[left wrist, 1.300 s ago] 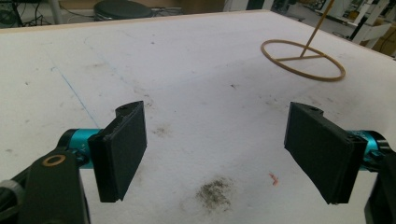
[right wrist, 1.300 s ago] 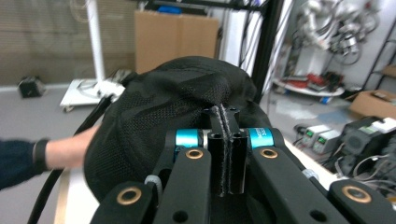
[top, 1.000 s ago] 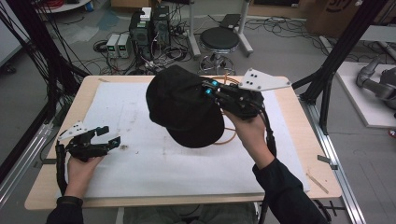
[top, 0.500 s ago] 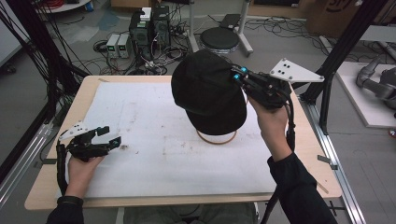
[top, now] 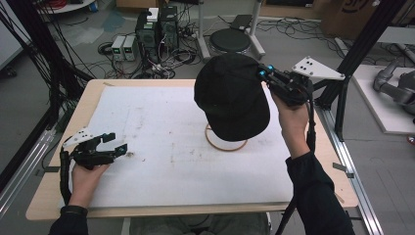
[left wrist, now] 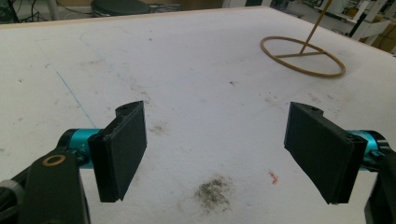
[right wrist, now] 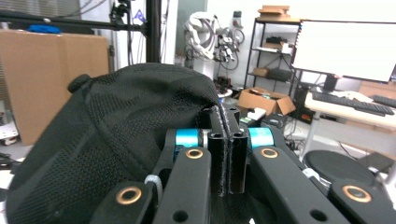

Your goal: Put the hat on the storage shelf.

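Left gripper (top: 113,148): rests low over the near left corner of the white, stained mat (top: 161,147) that covers the wooden table (top: 342,196); its jaws stand wide apart with nothing between them, the flat black pads (left wrist: 122,149) facing each other across bare mat.
Dark smudge (left wrist: 214,192): on the mat just ahead of the left gripper, with a small red fleck (left wrist: 272,177) beside it.
Right gripper (top: 262,74): held up above the far right part of the table, jaws closed tight on the edge of the cap, a thin fold of black fabric pinched between the pads (right wrist: 219,158).
Black mesh baseball cap (top: 231,98): lifted clear of the mat, hanging from the right gripper, crown toward the left.
Thin wooden ring stand (top: 226,142): on the mat right of centre, partly hidden under the cap; a slim stick rises from its hoop (left wrist: 302,56).
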Demonstrator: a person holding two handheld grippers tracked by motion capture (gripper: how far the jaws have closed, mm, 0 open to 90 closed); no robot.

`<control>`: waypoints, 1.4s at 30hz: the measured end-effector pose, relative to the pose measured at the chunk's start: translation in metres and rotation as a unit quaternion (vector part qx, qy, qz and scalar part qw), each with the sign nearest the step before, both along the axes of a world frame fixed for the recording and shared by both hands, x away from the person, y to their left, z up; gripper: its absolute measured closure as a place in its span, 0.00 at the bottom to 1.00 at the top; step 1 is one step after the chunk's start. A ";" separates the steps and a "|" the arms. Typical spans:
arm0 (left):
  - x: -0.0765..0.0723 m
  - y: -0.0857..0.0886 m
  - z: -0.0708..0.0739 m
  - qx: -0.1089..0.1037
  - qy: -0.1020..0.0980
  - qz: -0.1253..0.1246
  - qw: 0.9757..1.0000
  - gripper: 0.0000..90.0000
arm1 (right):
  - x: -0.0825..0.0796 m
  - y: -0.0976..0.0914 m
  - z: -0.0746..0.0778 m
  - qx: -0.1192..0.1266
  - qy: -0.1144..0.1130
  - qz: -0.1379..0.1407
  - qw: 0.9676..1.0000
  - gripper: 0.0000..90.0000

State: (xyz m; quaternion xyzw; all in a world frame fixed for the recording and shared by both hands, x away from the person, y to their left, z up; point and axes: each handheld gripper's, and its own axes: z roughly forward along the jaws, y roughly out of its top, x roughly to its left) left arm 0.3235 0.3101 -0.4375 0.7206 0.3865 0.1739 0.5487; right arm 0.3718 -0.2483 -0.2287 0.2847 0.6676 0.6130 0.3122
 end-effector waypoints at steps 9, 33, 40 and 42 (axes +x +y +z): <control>0.000 0.000 0.000 0.002 0.000 -0.002 1.000 0.23 | 0.016 0.004 -0.008 -0.018 0.004 -0.028 0.999 1.00; 0.001 -0.002 -0.002 0.004 0.007 -0.003 1.000 0.23 | 0.028 -0.018 -0.061 -0.041 0.086 -0.054 0.994 0.90; 0.001 -0.002 -0.002 0.004 0.007 -0.003 1.000 0.23 | 0.023 -0.031 -0.073 -0.030 0.098 -0.060 0.993 0.65; 0.001 -0.001 -0.002 0.003 0.007 -0.003 1.000 0.23 | 0.021 -0.036 -0.075 -0.036 0.098 -0.055 0.993 0.62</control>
